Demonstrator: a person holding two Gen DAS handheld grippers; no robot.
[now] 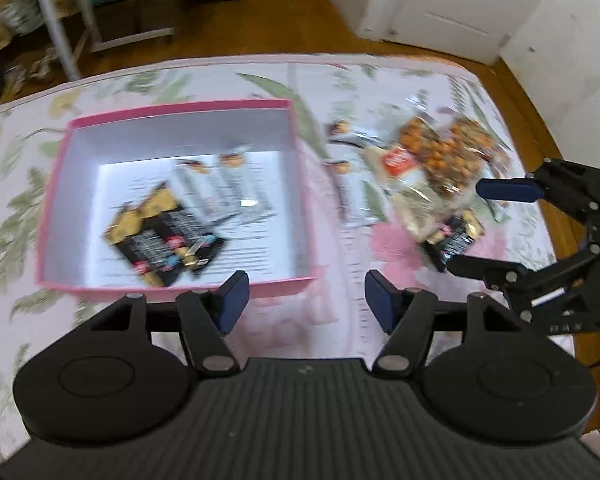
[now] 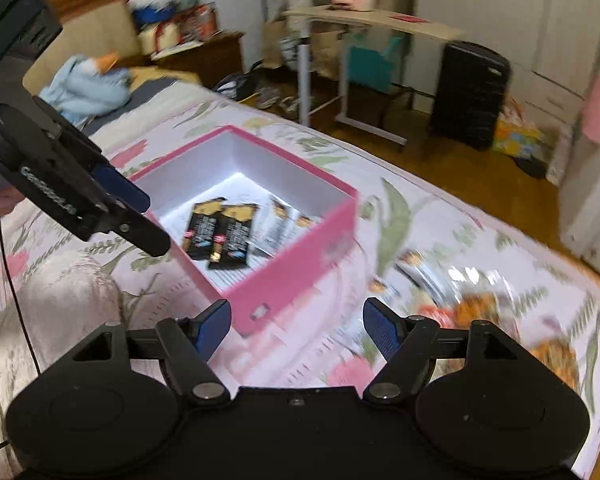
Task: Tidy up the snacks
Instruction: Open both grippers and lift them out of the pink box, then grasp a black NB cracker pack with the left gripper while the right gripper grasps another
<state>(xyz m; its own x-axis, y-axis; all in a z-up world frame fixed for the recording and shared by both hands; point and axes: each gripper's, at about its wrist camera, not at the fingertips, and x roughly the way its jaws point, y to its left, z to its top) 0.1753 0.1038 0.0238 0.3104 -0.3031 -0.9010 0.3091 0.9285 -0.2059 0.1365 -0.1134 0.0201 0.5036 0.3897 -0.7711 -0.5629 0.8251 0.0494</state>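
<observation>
snack packets (image 1: 168, 236) lie in the pink box (image 1: 180, 110); only the right wrist view shows a suitcase (image 2: 470, 94) at 1 o'clock; left gripper (image 1: 306, 300) and right gripper (image 2: 296, 326) gape wide, empty.

Box and loose snacks on the bed

The box (image 1: 180, 196) sits on the bed (image 1: 340, 336) toward its left edge — packets (image 1: 168, 240) lie inside it; a snack pile (image 1: 432, 168) lies right of it, near the right edge.

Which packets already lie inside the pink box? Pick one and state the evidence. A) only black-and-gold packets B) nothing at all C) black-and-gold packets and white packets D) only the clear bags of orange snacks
C: the pink box holds black-and-gold packets beside white packets, while the clear bags of orange snacks lie outside it on the floral cover.
</observation>
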